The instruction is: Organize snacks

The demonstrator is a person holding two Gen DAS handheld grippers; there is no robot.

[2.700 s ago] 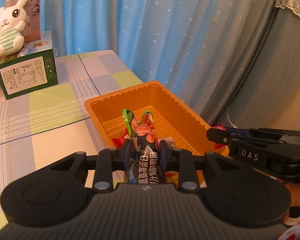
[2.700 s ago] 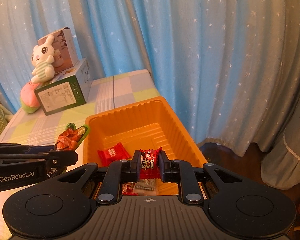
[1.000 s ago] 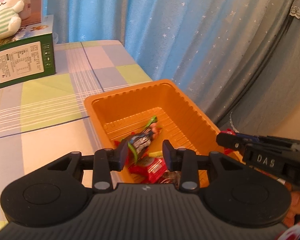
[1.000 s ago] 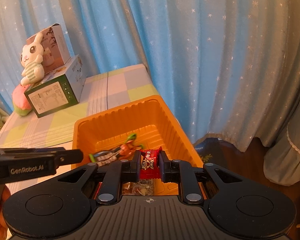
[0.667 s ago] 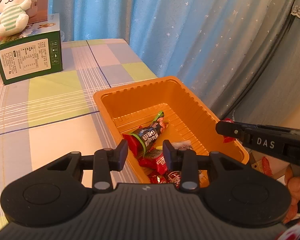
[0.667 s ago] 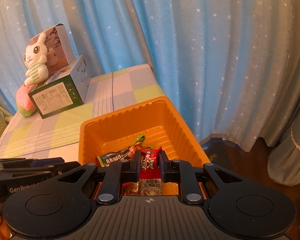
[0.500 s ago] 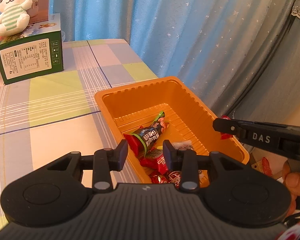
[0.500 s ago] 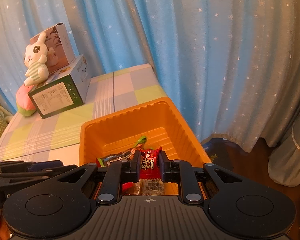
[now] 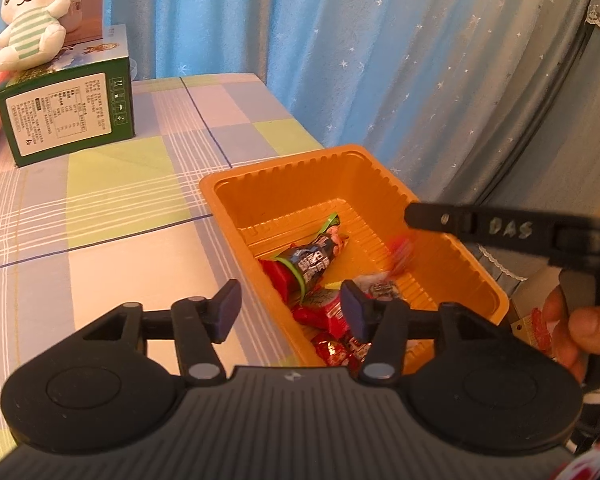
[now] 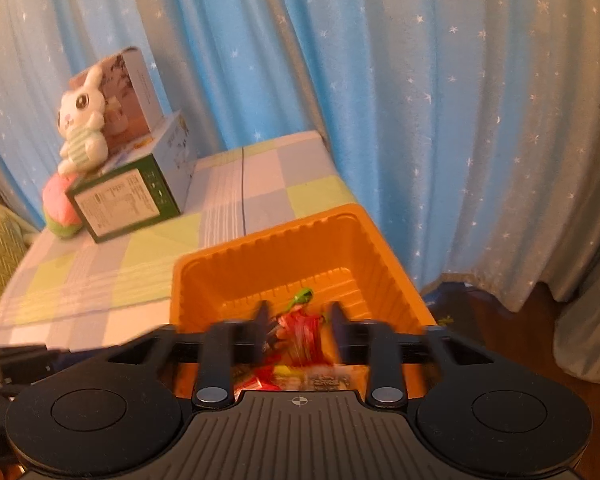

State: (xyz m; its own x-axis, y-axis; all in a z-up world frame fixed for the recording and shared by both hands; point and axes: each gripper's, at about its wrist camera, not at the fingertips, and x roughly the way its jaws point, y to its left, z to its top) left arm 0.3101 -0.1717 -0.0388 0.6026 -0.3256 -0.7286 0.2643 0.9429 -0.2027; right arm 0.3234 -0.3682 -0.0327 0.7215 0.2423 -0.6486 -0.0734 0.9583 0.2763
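Inside ribbed orange tray (image 9: 452, 268), crinkly wrappers (image 9: 312, 260) (glossy)

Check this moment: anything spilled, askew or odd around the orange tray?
Only one oddity: a red candy shows as a blur above the orange tray, beneath the opening right gripper, apparently mid-fall. Nothing has spilled onto the checked tablecloth.

Bare tablecloth (image 9: 112, 216) left of orange tray (image 9: 284, 168), green box (image 9: 68, 116) far back, curtain (image 9: 380, 60) close right

A white plush rabbit (image 9: 30, 20) sits on a green box (image 9: 66, 114) at the far end of the checked bench (image 9: 100, 208), a pink plush (image 10: 60, 210) beside the box, blue starred curtains (image 9: 340, 48) behind.
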